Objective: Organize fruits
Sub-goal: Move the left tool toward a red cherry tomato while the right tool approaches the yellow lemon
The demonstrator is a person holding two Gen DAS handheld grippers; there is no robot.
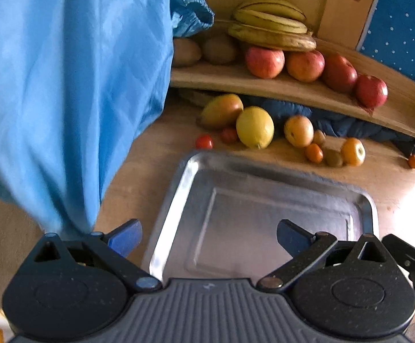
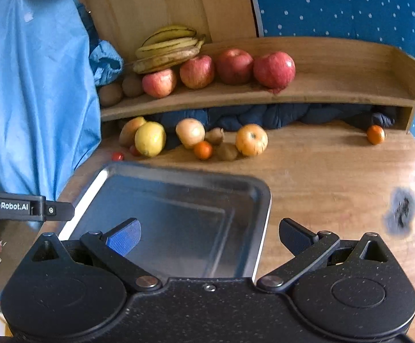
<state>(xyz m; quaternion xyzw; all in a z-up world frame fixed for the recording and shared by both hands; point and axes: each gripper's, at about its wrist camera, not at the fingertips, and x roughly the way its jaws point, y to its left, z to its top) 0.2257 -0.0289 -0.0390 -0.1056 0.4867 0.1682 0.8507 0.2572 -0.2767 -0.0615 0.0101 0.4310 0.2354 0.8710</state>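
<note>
An empty steel tray (image 1: pixel 361 200) (image 2: pixel 260 197) lies on the wooden table. Beyond it lie loose fruits: a lemon (image 1: pixel 254 127) (image 2: pixel 149 138), a mango (image 1: pixel 221 110), cherry tomatoes (image 1: pixel 204 142), oranges (image 2: pixel 250 139) and small kiwis (image 2: pixel 226 151). A wooden shelf (image 2: pixel 336 85) holds bananas (image 1: pixel 273 25) (image 2: pixel 168 48), red apples (image 1: pixel 264 61) (image 2: pixel 274 68) and kiwis. My left gripper (image 1: pixel 208 238) is open and empty above the tray's near edge. My right gripper (image 2: pixel 210 237) is open and empty over the tray's right edge.
Blue fabric (image 1: pixel 64 85) (image 2: pixel 30 100) hangs at the left. A dark blue cloth (image 2: pixel 264 114) is stuffed under the shelf. A lone small orange (image 2: pixel 375 134) sits at the far right. A dark burn mark (image 2: pixel 401 211) is on the table.
</note>
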